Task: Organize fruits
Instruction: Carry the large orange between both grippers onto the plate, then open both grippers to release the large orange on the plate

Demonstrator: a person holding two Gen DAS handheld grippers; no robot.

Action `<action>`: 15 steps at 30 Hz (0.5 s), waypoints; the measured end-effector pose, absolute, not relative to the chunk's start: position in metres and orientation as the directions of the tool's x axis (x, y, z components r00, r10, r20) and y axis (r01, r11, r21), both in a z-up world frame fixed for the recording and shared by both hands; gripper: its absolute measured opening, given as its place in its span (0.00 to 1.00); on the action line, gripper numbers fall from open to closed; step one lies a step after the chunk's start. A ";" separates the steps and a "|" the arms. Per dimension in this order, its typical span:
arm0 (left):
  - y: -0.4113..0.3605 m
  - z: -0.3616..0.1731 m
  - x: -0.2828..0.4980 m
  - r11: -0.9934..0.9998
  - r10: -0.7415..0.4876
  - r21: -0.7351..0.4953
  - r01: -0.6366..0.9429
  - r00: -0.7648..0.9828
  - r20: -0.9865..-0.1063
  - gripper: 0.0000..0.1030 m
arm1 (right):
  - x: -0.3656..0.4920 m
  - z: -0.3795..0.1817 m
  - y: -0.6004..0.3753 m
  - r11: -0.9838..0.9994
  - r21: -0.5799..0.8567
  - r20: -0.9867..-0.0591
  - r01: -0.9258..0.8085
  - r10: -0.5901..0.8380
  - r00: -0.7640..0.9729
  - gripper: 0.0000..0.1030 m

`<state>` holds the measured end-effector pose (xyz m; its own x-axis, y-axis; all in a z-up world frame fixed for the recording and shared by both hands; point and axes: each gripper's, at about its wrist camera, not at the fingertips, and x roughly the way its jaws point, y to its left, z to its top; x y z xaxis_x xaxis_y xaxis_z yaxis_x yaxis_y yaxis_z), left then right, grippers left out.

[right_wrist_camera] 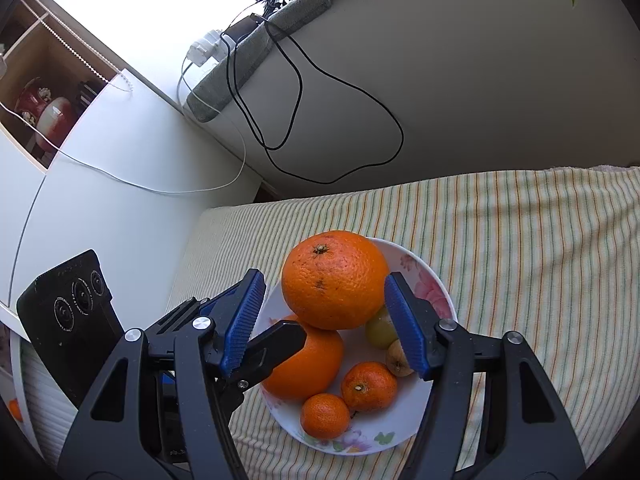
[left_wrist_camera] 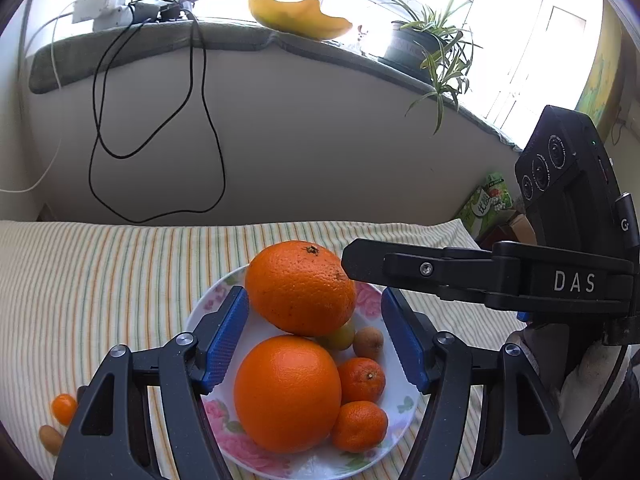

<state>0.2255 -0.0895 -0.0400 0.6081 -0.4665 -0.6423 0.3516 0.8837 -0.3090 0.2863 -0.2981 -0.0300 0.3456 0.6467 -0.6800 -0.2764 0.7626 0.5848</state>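
Note:
A floral white plate [left_wrist_camera: 376,304] on the striped cloth holds two large oranges, two mandarins, a greenish fruit and a brown fruit. The upper orange [left_wrist_camera: 300,288] rests on the other fruit, above the lower orange [left_wrist_camera: 286,392]. My left gripper [left_wrist_camera: 314,293] is open, its blue pads on either side of the pile. My right gripper [right_wrist_camera: 324,277] is open too, and the upper orange [right_wrist_camera: 334,280] sits between its fingertips; whether they touch it is unclear. One black finger [left_wrist_camera: 360,266] of the right gripper reaches that orange's right side. A small mandarin [left_wrist_camera: 64,408] and a brown fruit [left_wrist_camera: 50,438] lie on the cloth left of the plate.
Behind the cloth-covered surface rises a grey wall with hanging black cables [left_wrist_camera: 156,128]. The sill above carries a yellow object [left_wrist_camera: 296,18], a potted plant [left_wrist_camera: 420,44] and a power strip [left_wrist_camera: 104,12]. A white cabinet [right_wrist_camera: 120,168] stands at the left, a green box [left_wrist_camera: 486,204] at the right.

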 end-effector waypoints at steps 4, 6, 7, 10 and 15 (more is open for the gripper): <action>-0.088 -0.037 0.217 0.891 -0.451 -0.285 0.353 0.623 -0.638 0.66 | 0.278 -0.026 -0.298 0.769 0.572 -0.684 -0.286 0.639 0.352 0.64; -0.087 -0.034 0.213 0.891 -0.451 -0.282 0.356 0.627 -0.635 0.66 | 0.274 -0.024 -0.299 0.770 0.569 -0.683 -0.288 0.638 0.356 0.64; -0.086 -0.033 0.210 0.891 -0.450 -0.276 0.359 0.629 -0.634 0.66 | 0.272 -0.023 -0.300 0.770 0.570 -0.681 -0.288 0.638 0.358 0.65; -0.085 -0.028 0.202 0.896 -0.439 -0.252 0.366 0.642 -0.629 0.66 | 0.266 -0.020 -0.300 0.769 0.572 -0.677 -0.286 0.640 0.364 0.66; -0.082 -0.020 0.188 0.899 -0.433 -0.236 0.370 0.661 -0.613 0.67 | 0.256 -0.013 -0.301 0.771 0.568 -0.672 -0.288 0.636 0.378 0.70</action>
